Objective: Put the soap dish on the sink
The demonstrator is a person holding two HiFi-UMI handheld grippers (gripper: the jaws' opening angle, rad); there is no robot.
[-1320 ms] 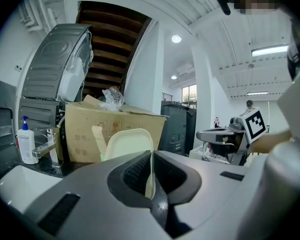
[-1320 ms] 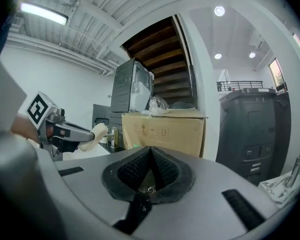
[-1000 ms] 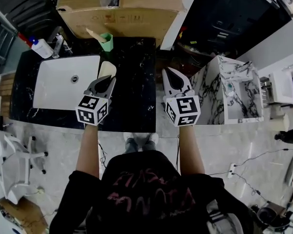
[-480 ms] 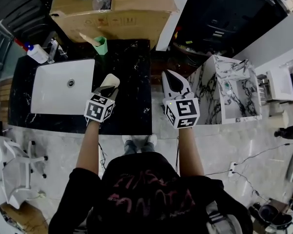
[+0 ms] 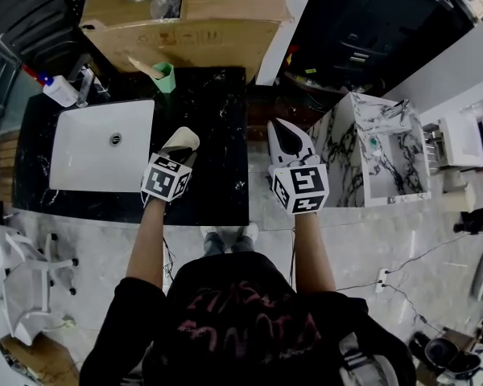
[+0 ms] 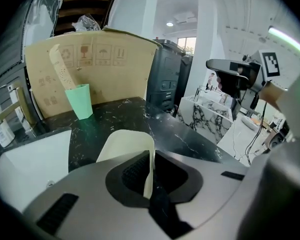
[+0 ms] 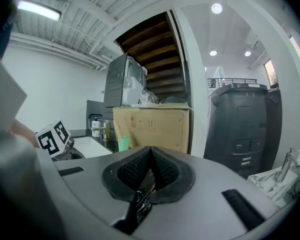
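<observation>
Left gripper [image 6: 150, 173] clamped on dish [image 6: 124, 145] rim, right gripper [image 7: 149, 175] closed, empty; thin edge-grip risks dish slipping before sink [image 5: 84, 158]

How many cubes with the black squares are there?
2. One cube rides the left gripper over the black counter; the other cube rides the right gripper, just off the counter's right edge. None seems hidden.

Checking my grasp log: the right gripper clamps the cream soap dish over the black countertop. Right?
No: the left gripper clamps the cream soap dish over the black countertop, as the left gripper view shows.
</observation>
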